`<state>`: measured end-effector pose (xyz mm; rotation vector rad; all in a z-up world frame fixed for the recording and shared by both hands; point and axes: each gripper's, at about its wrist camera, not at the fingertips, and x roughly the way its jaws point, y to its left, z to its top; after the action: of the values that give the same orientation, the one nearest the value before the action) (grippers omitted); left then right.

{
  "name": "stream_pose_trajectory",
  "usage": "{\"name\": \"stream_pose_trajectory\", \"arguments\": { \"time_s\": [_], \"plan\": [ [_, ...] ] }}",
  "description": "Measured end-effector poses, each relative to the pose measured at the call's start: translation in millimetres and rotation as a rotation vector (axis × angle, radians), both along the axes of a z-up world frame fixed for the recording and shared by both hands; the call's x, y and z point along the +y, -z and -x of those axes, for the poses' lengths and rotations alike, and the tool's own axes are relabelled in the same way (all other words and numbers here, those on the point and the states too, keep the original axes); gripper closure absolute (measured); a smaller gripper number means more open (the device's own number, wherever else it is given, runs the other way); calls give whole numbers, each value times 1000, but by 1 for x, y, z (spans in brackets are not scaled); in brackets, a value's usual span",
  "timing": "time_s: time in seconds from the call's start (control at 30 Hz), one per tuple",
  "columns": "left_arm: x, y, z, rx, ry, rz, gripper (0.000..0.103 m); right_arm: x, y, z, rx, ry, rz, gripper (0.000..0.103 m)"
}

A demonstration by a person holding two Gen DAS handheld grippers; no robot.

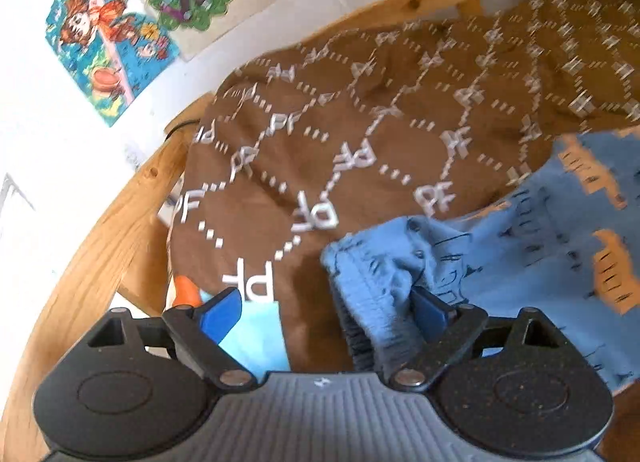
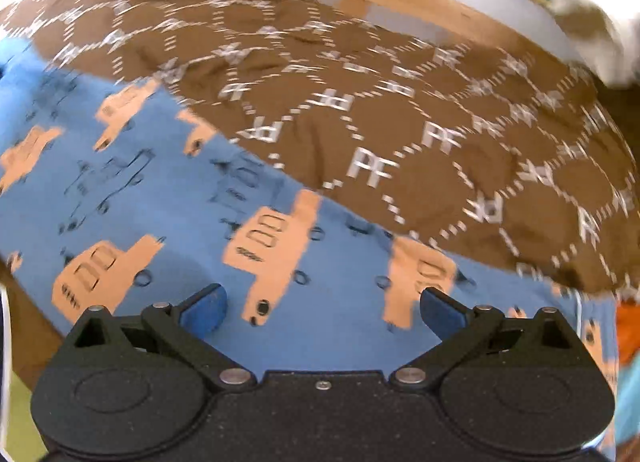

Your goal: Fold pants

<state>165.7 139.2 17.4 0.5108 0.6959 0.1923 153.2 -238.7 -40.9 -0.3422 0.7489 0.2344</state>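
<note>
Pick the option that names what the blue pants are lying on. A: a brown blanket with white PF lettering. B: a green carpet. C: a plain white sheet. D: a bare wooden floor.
A: in both wrist views the blue pants with orange truck prints lie spread on the brown blanket patterned with white PF letters.

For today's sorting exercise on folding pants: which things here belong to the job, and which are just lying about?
Belongs to the job:
blue truck-print pants
left claw, open
right claw, open

Just lying about:
brown PF-patterned blanket
cartoon posters
wooden bed frame
</note>
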Motion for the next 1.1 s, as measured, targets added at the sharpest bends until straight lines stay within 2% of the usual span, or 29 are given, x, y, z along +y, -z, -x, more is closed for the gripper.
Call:
{"name": "stream_pose_trajectory", "arguments": {
  "time_s": [0.07, 0.13, 0.23, 0.27, 0.3, 0.37, 0.4, 0.5, 0.63, 0.73, 0.83, 0.9, 1.0, 1.1],
  "plan": [
    [-4, -3, 4, -38, 40, -18, 8, 4, -8, 12, -46, -33, -12, 1],
    [-6, -1, -5, -51, 18, -26, 8, 13, -9, 22, -79, -100, -1, 1],
    [-3, 0, -28, -35, -35, 74, 8, 29, -1, 29, -98, -173, 66, 1],
    [-4, 2, -34, -28, -38, 83, 8, 31, 4, 29, -90, -185, 81, 1],
    [-7, 5, -38, -29, -33, 48, 7, 31, 8, 28, -81, -184, 87, 1],
    [-10, 16, -45, -23, -59, -89, 5, 26, 14, 23, -53, -159, 65, 1],
    [-4, 21, -47, -9, -67, -79, 4, 20, 16, 18, -34, -140, 39, 1],
    [9, 16, -50, 13, -121, 22, 3, -4, 19, 9, 21, -48, -65, 1],
    [-11, 0, -45, -19, -143, 28, 4, -21, 5, 19, -27, 38, -93, 1],
    [-46, -12, -39, -64, -51, 87, 0, -35, -7, 38, -116, 80, -95, 1],
    [-99, -14, -47, -48, 110, 190, 0, -56, -14, 55, -172, 189, -144, 1],
    [-141, -8, -55, -23, 225, 232, 0, -69, -17, 66, -198, 266, -186, 1],
    [-205, 4, -69, 13, 388, 261, 0, -86, -18, 87, -212, 353, -241, 1],
    [-269, 16, -84, 56, 536, 277, 0, -100, -13, 99, -181, 385, -236, 1]
  ]
}}
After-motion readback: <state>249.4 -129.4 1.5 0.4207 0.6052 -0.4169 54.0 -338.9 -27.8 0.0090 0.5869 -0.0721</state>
